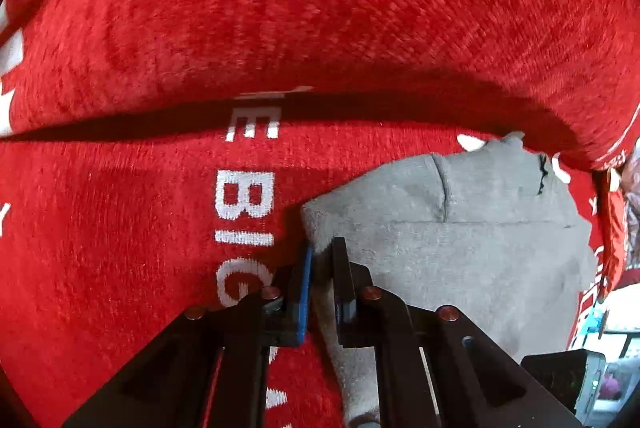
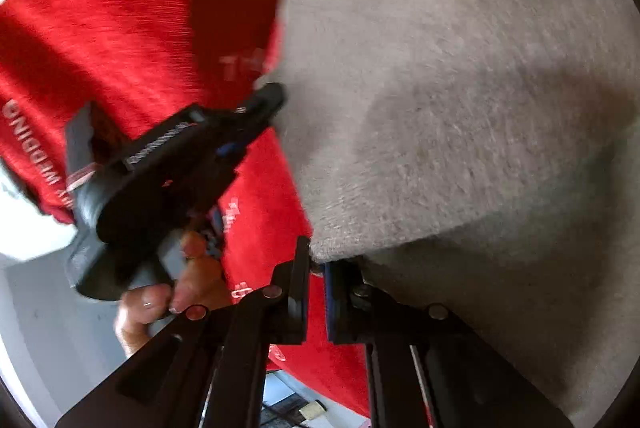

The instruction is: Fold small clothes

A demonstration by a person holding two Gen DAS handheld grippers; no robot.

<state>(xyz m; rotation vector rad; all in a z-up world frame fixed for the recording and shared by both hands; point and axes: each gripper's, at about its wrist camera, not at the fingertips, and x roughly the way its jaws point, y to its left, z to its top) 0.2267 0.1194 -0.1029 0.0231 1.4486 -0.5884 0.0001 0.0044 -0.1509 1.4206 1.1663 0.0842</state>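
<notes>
1. The grey garment [image 1: 460,228] lies on the red blanket [image 1: 280,8], spread toward the right side of my left wrist view; a stitched seam and a short dark thread mark show on its far part.
2. My left hand-held gripper [image 1: 322,248] is closed on the garment's near left corner — the grey cloth is pinched between the blue pad and the black finger.
3. In the right wrist view the same grey garment [image 2: 460,88] fills most of the frame, blurred, with a fold shadow across it.
4. My right hand-held gripper [image 2: 316,260] is clamped on a lower edge of the cloth, the fingers nearly together with fabric between them.
5. From the right wrist view I can see my left hand-held gripper [image 2: 268,96] touching the garment's left edge, and my left hand [image 2: 168,292] wrapped around its handle.
6. The red blanket [image 2: 120,28] carries white woven letters — "BIG" reads clearly in the left view — and a raised fold of it casts a dark shadow band just beyond the garment.
7. Past the blanket's edge, a pale floor [image 2: 48,328] shows at the lower left of the right view.
</notes>
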